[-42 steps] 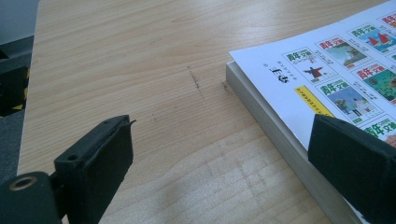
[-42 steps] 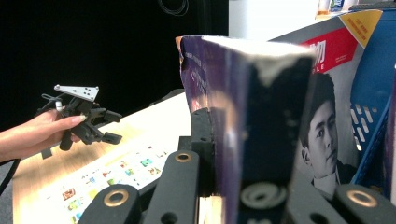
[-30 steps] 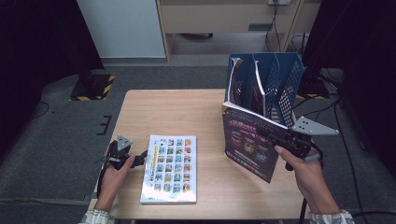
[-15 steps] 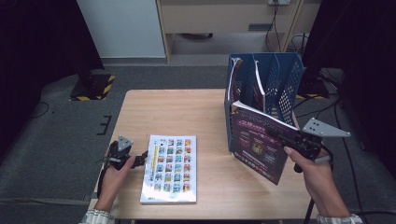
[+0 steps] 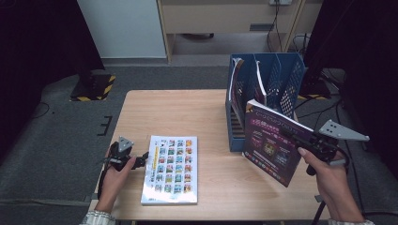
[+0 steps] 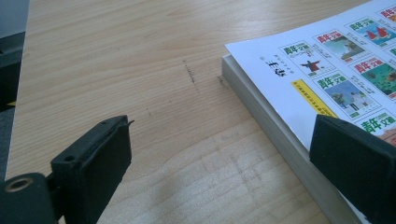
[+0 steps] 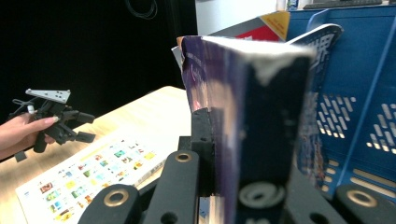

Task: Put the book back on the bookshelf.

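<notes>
Left gripper (image 5: 141,161): held low at the table's (image 5: 197,108) left edge, jaws spread apart with nothing between them, tips just beside the white book's left edge.

White book (image 5: 171,169): lies flat on the table, cover of small coloured picture squares facing up, near the front edge.

Blue file rack (image 5: 277,79): stands upright at the table's right rear; thin booklets (image 5: 234,84) stand in its slots.

Purple book (image 5: 274,145): lifted off the table, tilted, in front of the rack and just right of it, cover facing the camera.

Right gripper (image 5: 293,137): jaws clamped tight on the purple book's edge, carried in the person's right hand (image 5: 328,180).
</notes>
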The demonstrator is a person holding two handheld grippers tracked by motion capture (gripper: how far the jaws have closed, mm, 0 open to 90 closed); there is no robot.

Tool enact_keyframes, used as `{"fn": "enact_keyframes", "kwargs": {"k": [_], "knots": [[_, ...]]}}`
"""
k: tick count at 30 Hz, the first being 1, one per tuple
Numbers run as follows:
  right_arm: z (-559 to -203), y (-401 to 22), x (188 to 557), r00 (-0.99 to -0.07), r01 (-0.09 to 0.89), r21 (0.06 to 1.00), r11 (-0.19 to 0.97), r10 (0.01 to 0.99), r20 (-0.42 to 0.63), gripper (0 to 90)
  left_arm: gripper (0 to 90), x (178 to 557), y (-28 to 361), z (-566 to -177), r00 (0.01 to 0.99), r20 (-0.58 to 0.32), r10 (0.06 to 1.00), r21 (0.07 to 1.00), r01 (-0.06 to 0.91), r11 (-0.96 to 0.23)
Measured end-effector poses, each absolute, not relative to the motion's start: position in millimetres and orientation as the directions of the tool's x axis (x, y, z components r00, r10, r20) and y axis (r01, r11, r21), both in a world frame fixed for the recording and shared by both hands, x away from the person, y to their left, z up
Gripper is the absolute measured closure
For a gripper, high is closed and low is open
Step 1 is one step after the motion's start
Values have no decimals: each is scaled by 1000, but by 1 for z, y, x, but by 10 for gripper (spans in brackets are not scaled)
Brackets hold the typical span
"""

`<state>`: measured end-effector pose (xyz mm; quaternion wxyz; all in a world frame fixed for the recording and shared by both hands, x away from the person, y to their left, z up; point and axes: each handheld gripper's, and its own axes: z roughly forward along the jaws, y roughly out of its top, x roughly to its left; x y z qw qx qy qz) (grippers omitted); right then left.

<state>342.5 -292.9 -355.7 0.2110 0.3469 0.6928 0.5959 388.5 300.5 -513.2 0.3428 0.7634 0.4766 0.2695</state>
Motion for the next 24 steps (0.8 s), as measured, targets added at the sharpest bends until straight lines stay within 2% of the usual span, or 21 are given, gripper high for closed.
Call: {"fn": "enact_keyframes", "kwargs": {"k": [8, 24], "knots": [[-349, -308, 339, -650, 239, 971, 25, 747, 141, 839, 54, 389, 301, -514, 401, 89, 912, 779, 543, -314], [-305, -316, 342, -646, 224, 974, -20, 746, 164, 839, 54, 389, 300, -512, 401, 93, 911, 781, 538, -316]]}}
